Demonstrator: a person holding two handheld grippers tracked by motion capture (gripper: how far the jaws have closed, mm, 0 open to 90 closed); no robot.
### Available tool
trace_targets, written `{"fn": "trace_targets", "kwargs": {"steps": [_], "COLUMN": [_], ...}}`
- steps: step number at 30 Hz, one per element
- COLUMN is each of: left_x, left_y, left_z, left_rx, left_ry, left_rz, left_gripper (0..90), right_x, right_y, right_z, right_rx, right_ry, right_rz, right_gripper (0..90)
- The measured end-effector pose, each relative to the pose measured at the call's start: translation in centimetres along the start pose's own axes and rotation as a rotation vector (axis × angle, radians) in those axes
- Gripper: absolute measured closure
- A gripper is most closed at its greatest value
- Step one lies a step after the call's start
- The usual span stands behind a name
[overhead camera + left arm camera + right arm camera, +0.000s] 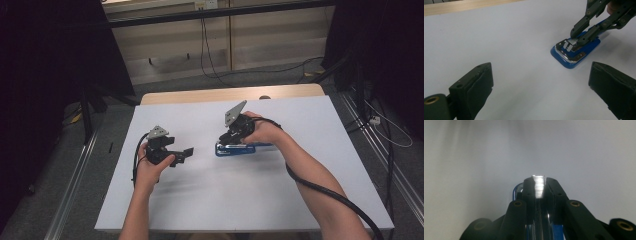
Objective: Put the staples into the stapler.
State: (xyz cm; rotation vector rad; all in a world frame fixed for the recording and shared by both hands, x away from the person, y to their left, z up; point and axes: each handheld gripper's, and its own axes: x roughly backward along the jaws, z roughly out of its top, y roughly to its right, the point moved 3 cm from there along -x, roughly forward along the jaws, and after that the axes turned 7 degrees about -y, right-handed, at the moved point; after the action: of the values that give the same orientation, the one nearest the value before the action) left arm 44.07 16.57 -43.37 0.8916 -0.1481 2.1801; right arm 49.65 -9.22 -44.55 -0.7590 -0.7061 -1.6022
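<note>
While the blue stapler (235, 149) lies flat on the white table cover (300, 200), a little right of centre and just under the person's right hand (265, 131), the right gripper (231, 136) comes down on it at a slant from the right. Seen from the left gripper view, its two black jaws are drawn close together on a small bright block of staples (570, 42) at the chrome front end of the opened stapler; the right gripper view confirms the hold, with the silvery strip (539, 186) pinched between the pads and blue plastic showing beneath. Judged purpose of the hold: a narrow, end-on pinch keeps the strip in line with the magazine channel, so that it can be seated in or drawn out of it; which of the two cannot be told. Base of the stapler rests on the cover unheld, which suggests light force is intended. Left gripper (182, 154): held well apart from the stapler, to its left and low over the cover, jaws spread wide with nothing between them, pointed toward the stapler, apparently in reserve to steady the base if it slides. Left hand (152, 167) grips its handle.
</note>
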Motion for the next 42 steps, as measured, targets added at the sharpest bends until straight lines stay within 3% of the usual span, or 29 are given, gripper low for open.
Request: {"fn": "trace_targets", "kwargs": {"steps": [5, 13, 21, 29, 35, 42], "left_x": [-0.1, -0.2, -0.4, -0.9, -1.1, -1.4], "left_y": [-0.1, 0.1, 0.5, 1.3, 1.7, 2.2], "left_z": [0.0, 0.1, 0.2, 0.4, 0.4, 0.4], "left_rx": [-0.009, -0.007, -0.016, -0.046, -0.055, -0.075], "left_ry": [-0.009, 0.000, -0.004, -0.015, -0.015, -0.031], "left_rz": [0.001, -0.006, -0.011, -0.023, -0.036, -0.053], "left_gripper": [5.8, 5.8, 5.8, 5.8, 5.8, 5.8], "right_x": [-0.1, 1.1, 2.9, 4.7, 6.0, 6.2], "right_y": [0.0, -0.1, -0.9, -2.0, -2.9, -4.2], "right_z": [-0.2, -0.9, -1.7, -2.8, -3.8, -4.8], "right_rx": [-0.008, -0.081, -0.212, -0.304, -0.347, -0.373], "right_ry": [-0.016, 0.044, 0.114, 0.132, 0.141, 0.133], "right_rz": [-0.019, -0.051, -0.127, -0.231, -0.282, -0.321], "right_gripper": [69.0, 56.5, 43.4, 30.2, 23.1, 14.0]}}
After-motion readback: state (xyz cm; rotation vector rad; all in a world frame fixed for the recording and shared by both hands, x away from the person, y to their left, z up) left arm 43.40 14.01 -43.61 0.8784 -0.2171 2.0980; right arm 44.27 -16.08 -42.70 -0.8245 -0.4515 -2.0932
